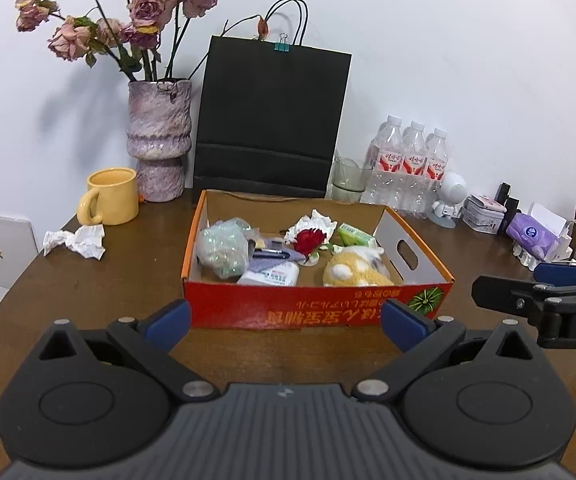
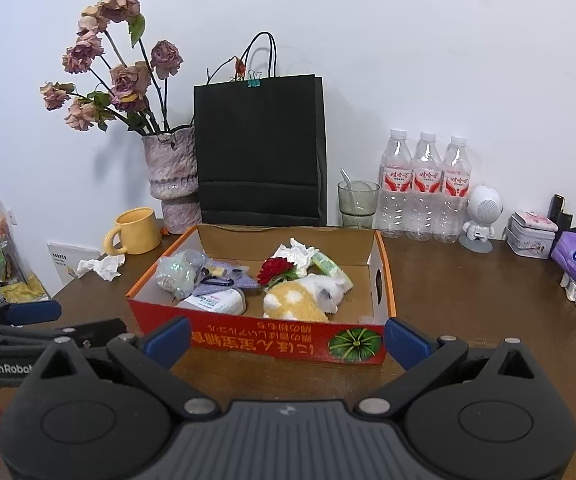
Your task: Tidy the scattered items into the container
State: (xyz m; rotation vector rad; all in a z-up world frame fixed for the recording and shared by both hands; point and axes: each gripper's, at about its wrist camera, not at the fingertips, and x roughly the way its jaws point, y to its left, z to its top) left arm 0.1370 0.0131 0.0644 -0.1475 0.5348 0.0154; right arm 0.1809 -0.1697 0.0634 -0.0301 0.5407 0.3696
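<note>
Already full: orange cardboard box (image 1: 311,312); crumpled tissue (image 1: 76,242) outside

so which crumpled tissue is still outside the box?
The crumpled tissue lying on the table beside the yellow mug. The other tissue sits inside the box, behind the red rose.

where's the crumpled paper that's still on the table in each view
Left wrist view: the crumpled paper lies at left of centre on the table, just below the yellow mug, outside the box.
Right wrist view: the crumpled paper lies further left and looks smaller, again just below the yellow mug, left of the box.
Shared landmark: the yellow mug.
</note>
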